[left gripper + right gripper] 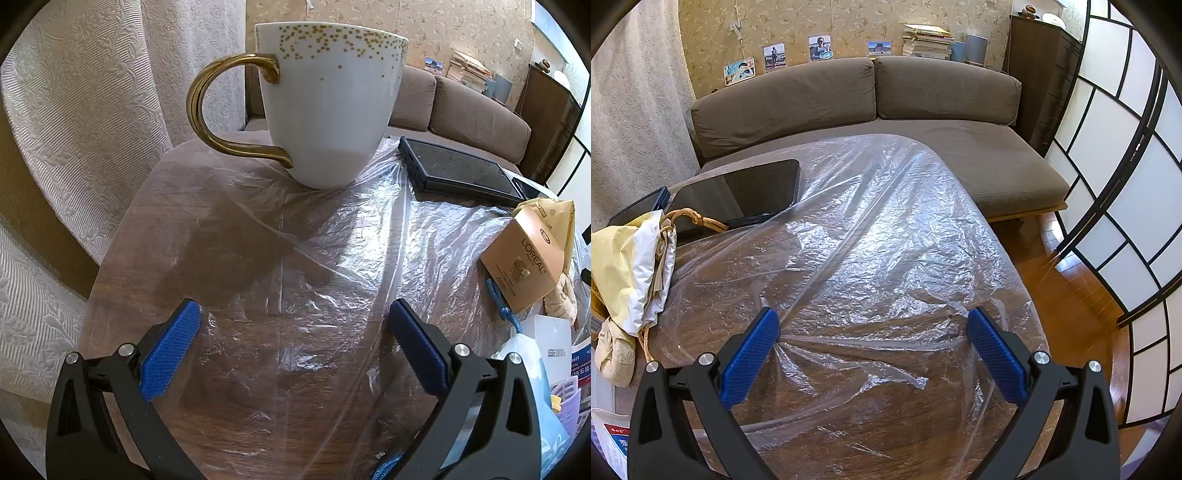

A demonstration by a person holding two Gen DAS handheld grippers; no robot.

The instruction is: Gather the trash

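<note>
Crumpled clear plastic bag (pixel 886 236) spread flat over the wooden table (pixel 894 443), beside a tan L'Oréal carton (pixel 524 258).

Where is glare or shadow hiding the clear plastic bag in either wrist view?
Left wrist view: a dark shadow covers the plastic bag below the mug, edges faint there. Right wrist view: bright window glare on the bag's crinkles; fisheye bends the screen door.

Mug (pixel 325 107) ahead, perhaps passable leftward
</note>
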